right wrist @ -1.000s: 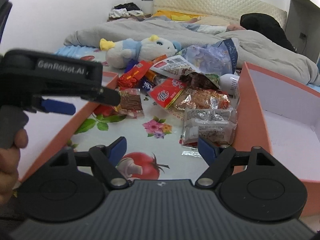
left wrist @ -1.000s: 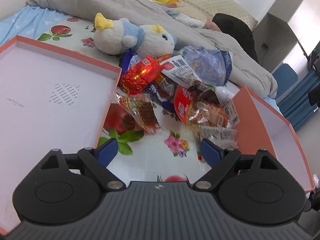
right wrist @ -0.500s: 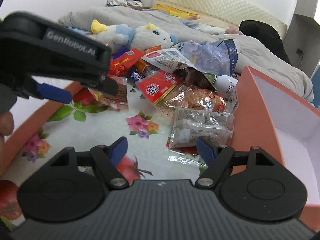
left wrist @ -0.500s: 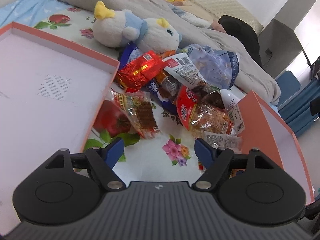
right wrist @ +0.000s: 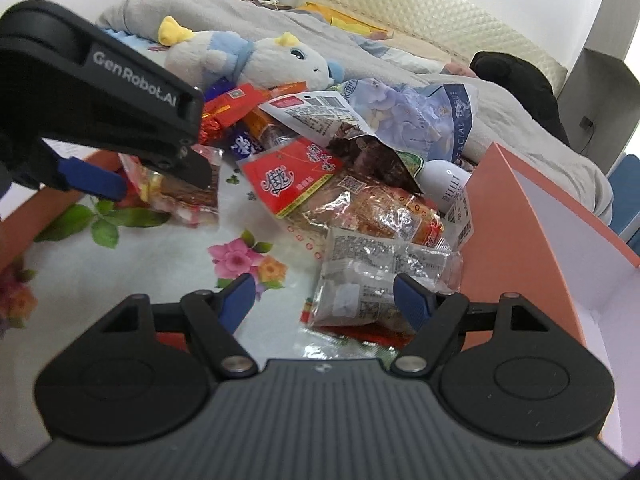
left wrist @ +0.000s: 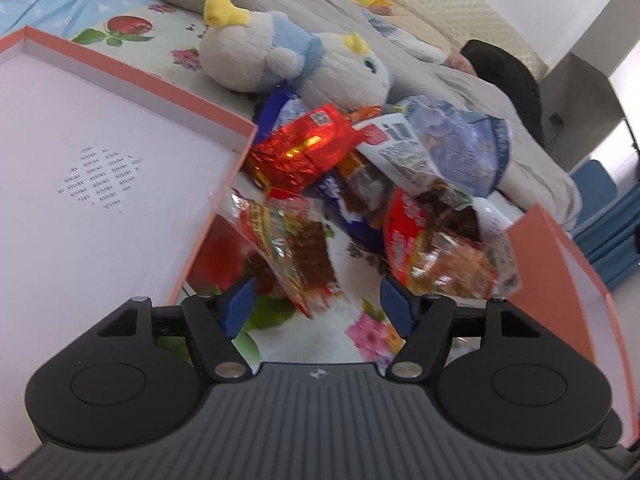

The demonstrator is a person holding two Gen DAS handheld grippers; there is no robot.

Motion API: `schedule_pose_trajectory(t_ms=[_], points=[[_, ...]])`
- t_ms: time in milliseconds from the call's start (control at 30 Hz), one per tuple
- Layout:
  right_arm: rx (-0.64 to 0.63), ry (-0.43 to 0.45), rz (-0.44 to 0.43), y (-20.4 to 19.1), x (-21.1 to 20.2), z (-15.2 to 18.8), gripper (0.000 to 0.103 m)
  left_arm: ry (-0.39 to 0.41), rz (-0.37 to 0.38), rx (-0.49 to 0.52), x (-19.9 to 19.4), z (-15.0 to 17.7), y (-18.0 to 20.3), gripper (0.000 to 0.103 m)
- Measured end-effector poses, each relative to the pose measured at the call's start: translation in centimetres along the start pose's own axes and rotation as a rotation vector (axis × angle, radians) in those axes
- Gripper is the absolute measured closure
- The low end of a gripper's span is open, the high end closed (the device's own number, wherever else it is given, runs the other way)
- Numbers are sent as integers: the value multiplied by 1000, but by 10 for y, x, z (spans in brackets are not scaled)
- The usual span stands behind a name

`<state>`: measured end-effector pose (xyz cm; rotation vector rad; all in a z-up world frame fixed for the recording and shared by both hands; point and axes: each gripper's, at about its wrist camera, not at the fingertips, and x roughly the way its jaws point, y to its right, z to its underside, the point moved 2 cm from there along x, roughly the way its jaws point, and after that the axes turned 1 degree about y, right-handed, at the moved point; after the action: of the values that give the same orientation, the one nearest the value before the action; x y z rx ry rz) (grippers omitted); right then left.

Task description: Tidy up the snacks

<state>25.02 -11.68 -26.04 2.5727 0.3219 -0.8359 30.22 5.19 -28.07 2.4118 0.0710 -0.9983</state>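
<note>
A plush toy (left wrist: 296,64) lies beside a grey duvet (right wrist: 304,20) on the floral sheet (right wrist: 168,256)

My left gripper (left wrist: 318,304) tilts downward, its 2 blue-padded fingers (left wrist: 239,307) spread apart and closing, the pads pressing on nothing. My right gripper (right wrist: 326,300) also angles down, its 2 fingers (right wrist: 412,300) standing wide with nothing clamped. In the right wrist view, the left gripper (right wrist: 132,176) sits at upper left, seen side-on.
</note>
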Motion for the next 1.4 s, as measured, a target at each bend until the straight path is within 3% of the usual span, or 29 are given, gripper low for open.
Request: schedule_pose_trajectory(t_ms=[67,267,600,700,767,900,967,1233,1400], points=[[-8,-17,-7,-1,5,0,36,14,-9,32,3,-1,2,30],[-74,-1,72,-5,12,1,36,35,-45,97,13,-2,8,31],[-135,-21,83,-3,21,4,36,57,-66,125,24,-7,11,38],[-140,-22,82,-4,22,4,38,66,-91,149,27,-7,13,44],[-113,-47,66,-1,24,3,52,73,-106,154,28,-7,12,48],[-156,-48,66,-7,20,5,65,85,-143,167,29,-9,9,67],[-185,-39,77,-11,16,8,73,89,-137,160,27,-9,6,71],[-158,-20,55,-4,1,4,82,85,-95,128,10,-3,4,91],[-151,0,30,-6,-21,4,84,73,-71,137,-6,6,9,95]])
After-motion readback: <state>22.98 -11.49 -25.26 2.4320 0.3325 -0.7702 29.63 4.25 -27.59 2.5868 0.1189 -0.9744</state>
